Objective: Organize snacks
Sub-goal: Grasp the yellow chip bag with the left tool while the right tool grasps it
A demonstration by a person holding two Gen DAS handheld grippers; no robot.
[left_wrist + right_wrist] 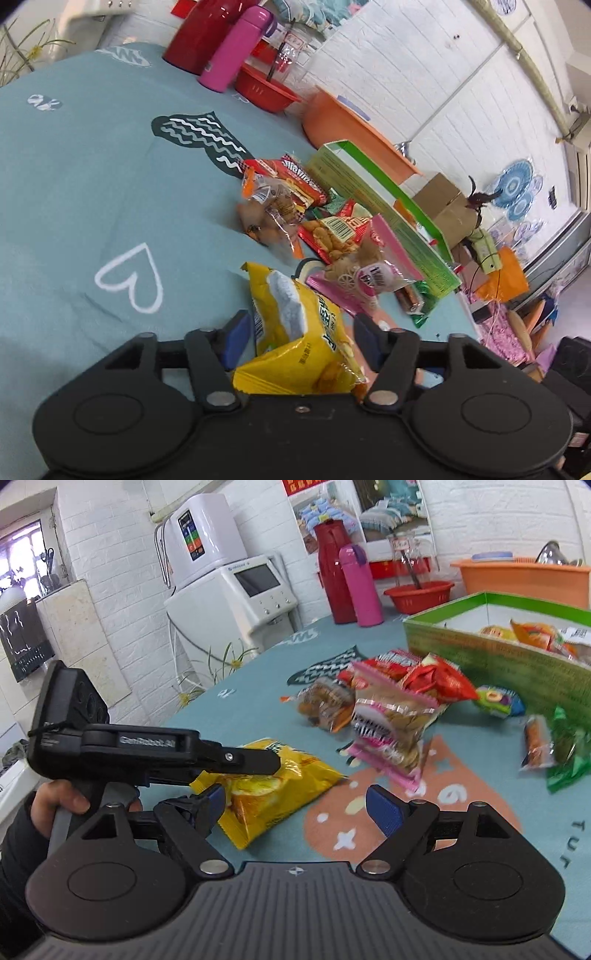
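A yellow chip bag (pixel 295 332) lies on the teal tablecloth between the wide-set fingers of my left gripper (pixel 301 332); the blue pads (pixel 236 338) stand beside its edges without visibly squeezing it. In the right wrist view the left gripper (pixel 266 762) reaches over the same bag (pixel 273 786), held by a hand (pixel 55 805). My right gripper (pixel 299 805) is open and holds nothing, its left finger close to the bag's near corner. Beyond lies a pile of snack packets (pixel 391 705) (pixel 332 229). A green cardboard box (pixel 480 657) (pixel 369 188) behind it holds several packets.
A red flask (pixel 332 576), pink bottle (pixel 360 587), red basin (pixel 417 594) and orange tub (pixel 524 579) stand at the table's far side. A white appliance (pixel 229 587) stands off the table's left edge. Loose green and orange packets (pixel 554 746) lie near the box.
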